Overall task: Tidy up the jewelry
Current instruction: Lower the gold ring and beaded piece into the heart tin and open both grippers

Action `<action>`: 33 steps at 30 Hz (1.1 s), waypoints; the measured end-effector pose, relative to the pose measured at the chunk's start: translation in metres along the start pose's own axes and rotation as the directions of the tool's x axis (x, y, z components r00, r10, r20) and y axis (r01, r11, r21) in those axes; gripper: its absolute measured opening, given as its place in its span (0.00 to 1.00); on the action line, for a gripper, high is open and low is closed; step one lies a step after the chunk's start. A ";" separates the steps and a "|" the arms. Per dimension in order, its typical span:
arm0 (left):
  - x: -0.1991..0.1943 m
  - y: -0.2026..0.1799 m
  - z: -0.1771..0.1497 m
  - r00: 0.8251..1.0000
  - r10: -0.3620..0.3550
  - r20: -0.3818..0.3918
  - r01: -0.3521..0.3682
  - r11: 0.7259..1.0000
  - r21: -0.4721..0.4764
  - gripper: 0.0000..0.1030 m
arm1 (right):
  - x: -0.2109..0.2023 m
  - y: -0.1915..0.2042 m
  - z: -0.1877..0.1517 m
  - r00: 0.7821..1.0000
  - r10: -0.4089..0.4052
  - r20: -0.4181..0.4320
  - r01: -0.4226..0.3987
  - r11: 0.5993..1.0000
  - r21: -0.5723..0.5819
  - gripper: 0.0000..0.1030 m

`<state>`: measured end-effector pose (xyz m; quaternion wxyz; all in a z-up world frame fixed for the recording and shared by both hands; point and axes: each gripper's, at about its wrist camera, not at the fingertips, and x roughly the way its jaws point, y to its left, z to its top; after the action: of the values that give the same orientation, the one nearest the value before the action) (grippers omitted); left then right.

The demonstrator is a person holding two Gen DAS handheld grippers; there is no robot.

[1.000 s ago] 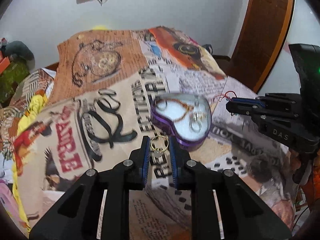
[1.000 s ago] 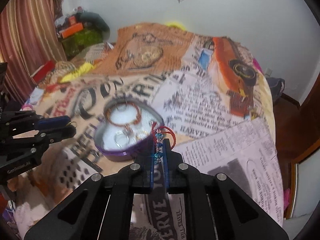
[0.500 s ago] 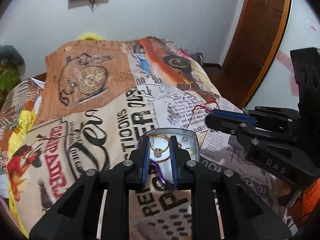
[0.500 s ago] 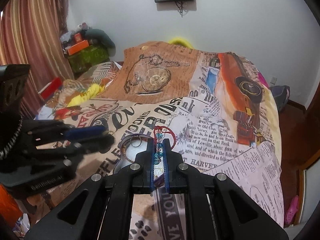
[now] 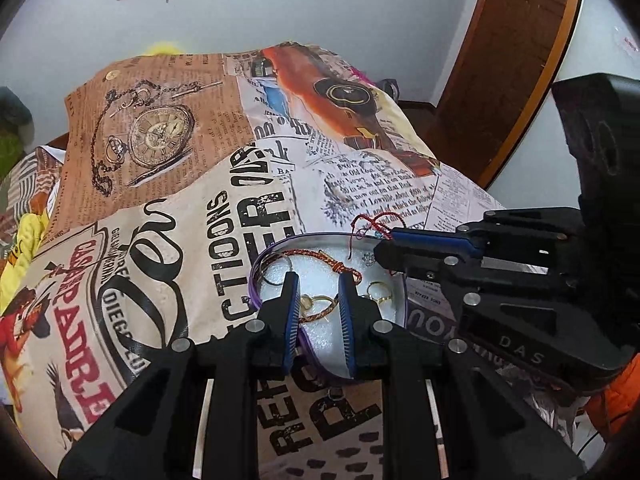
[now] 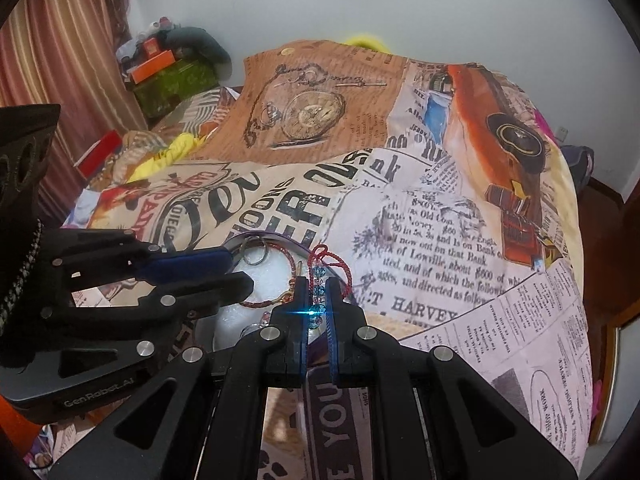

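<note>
Left gripper (image 5: pixel 318 294) hovering over purple tray (image 5: pixel 256 280), fingers spread, empty; gold ring (image 5: pixel 316 301) lying beneath. Right gripper (image 6: pixel 316 300) fingers pinching beaded red bracelet (image 6: pixel 318 280).

The left wrist view looks forward and down along the left gripper (image 5: pixel 318 294) from close above the tray (image 5: pixel 394 280), facing the far wall and the door (image 5: pixel 516 60) at right. The right wrist view looks the same way along the right gripper (image 6: pixel 316 300), also close, with the curtain (image 6: pixel 60 60) at left. Both share the tray (image 6: pixel 224 320), the printed bedspread (image 5: pixel 160 152) (image 6: pixel 440 220) and each other's gripper (each enters the other's view from the side).
</note>
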<state>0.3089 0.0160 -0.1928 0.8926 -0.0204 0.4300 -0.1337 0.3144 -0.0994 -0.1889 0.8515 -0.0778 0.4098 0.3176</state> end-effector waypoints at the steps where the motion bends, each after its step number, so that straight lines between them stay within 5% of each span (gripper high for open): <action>1: -0.003 0.001 -0.001 1.000 0.007 0.000 -0.007 1.000 0.003 0.18 | 0.001 0.002 -0.001 1.000 -0.001 -0.003 0.001 1.000 -0.004 0.07; 9: -0.025 0.019 -0.016 0.999 0.043 0.006 -0.043 0.998 -0.037 0.26 | 0.007 0.010 -0.003 1.000 -0.004 -0.029 0.004 1.000 -0.026 0.07; 20: -0.018 -0.002 -0.055 0.996 0.021 -0.087 -0.019 1.000 0.017 0.27 | 0.008 0.011 -0.005 0.997 -0.006 -0.082 0.006 1.000 -0.003 0.08; 33: -0.005 -0.021 -0.063 0.994 0.044 -0.098 -0.036 0.996 0.087 0.27 | -0.015 0.018 -0.013 0.999 -0.010 -0.054 0.009 1.000 -0.019 0.29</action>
<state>0.2531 0.0021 -0.2257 0.8727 0.0329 0.4681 -0.1346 0.2883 -0.0976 -0.1836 0.8410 -0.0961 0.4292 0.3150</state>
